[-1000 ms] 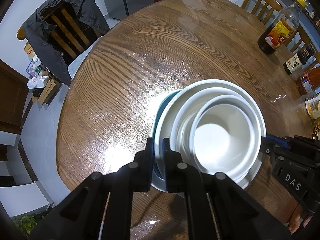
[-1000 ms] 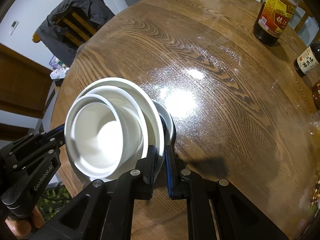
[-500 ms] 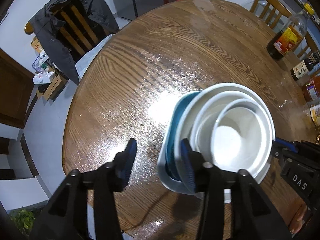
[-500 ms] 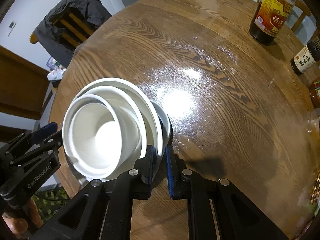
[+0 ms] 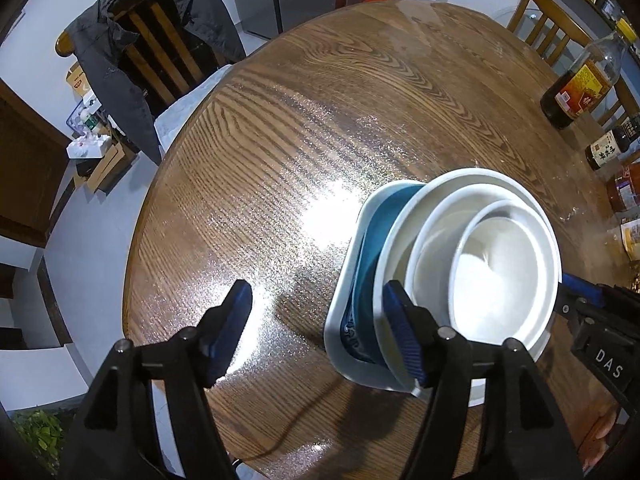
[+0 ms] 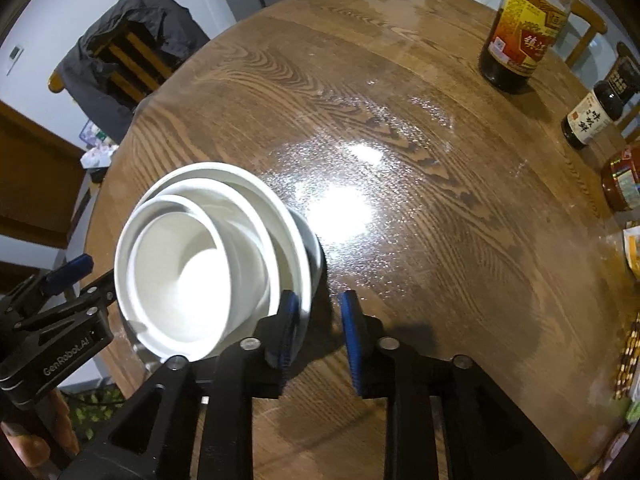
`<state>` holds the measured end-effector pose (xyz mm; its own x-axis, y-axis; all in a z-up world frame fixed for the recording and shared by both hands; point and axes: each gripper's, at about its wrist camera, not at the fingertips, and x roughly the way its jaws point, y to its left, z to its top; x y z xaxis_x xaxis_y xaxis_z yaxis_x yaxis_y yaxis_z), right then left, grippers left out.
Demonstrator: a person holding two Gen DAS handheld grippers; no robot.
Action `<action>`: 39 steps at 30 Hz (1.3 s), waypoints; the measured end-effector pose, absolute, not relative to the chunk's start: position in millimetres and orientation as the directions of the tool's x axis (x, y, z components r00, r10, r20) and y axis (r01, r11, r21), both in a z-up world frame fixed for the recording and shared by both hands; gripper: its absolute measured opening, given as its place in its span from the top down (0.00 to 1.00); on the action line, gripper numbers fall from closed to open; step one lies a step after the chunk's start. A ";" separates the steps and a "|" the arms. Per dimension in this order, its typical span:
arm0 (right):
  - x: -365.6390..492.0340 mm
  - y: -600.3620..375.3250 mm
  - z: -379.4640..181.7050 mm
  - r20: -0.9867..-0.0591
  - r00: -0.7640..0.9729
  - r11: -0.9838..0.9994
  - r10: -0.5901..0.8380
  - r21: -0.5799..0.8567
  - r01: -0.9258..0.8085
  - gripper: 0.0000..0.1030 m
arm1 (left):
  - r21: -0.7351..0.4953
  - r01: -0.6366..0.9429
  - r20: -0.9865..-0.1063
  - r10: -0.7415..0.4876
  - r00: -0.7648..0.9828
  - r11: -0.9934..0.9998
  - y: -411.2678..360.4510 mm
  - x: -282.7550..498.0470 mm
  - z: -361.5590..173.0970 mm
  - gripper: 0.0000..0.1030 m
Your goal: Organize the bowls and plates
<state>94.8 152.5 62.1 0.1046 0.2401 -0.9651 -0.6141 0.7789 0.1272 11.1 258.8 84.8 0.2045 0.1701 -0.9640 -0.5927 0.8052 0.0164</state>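
Nested white bowls (image 6: pixel 192 264) sit on the wooden table (image 6: pixel 420 208), near its edge. The right gripper (image 6: pixel 316 334) is opening; its jaws straddle the stack's rim without pressing. Three bottles (image 6: pixel 520 28) stand well apart.

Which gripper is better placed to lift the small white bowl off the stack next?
Probably the right gripper: one opening finger already sits by the small white bowl. The left gripper mostly spans bare table.

Table (image 5: pixel 304 128) open beyond stacked dishes (image 5: pixel 472 272); bottles (image 6: pixel 520 28) seemingly crowd one edge.
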 end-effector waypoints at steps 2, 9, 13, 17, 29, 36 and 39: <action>94.7 150.6 62.4 -0.966 0.116 0.783 0.232 0.115 -0.611 0.64 | 0.018 -0.593 -0.963 0.174 0.206 0.805 258.1 10.8 84.4 0.33; 93.2 148.3 62.8 -0.965 0.128 0.794 0.228 0.108 -0.599 0.59 | 0.029 -0.594 -0.961 0.185 0.204 0.804 256.8 10.4 84.2 0.32; 93.0 147.6 62.8 -0.965 0.135 0.796 0.224 0.101 -0.597 0.58 | 0.041 -0.600 -0.961 0.197 0.196 0.799 256.5 8.7 84.8 0.27; 93.9 146.1 64.1 -0.964 0.168 0.803 0.207 0.069 -0.592 0.44 | 0.046 -0.612 -0.961 0.201 0.187 0.789 257.6 6.8 83.3 0.24; 92.3 142.1 63.9 -0.959 0.175 0.806 0.223 0.081 -0.586 0.43 | 0.061 -0.627 -0.954 0.229 0.191 0.777 257.0 3.9 83.8 0.18; 91.6 140.6 67.5 -0.951 0.205 0.810 0.231 0.071 -0.582 0.43 | 0.070 -0.609 -0.943 0.251 0.217 0.790 253.3 3.4 85.0 0.18; 91.8 139.0 67.0 -0.950 0.210 0.812 0.230 0.069 -0.580 0.43 | 0.073 -0.595 -0.937 0.260 0.234 0.800 251.2 3.4 86.2 0.18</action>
<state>91.8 139.0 67.0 0.2098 0.2304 -0.9502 -0.5801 0.8117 0.0687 3.4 251.2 86.2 0.2340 0.2595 -0.9370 -0.5953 0.8002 0.0730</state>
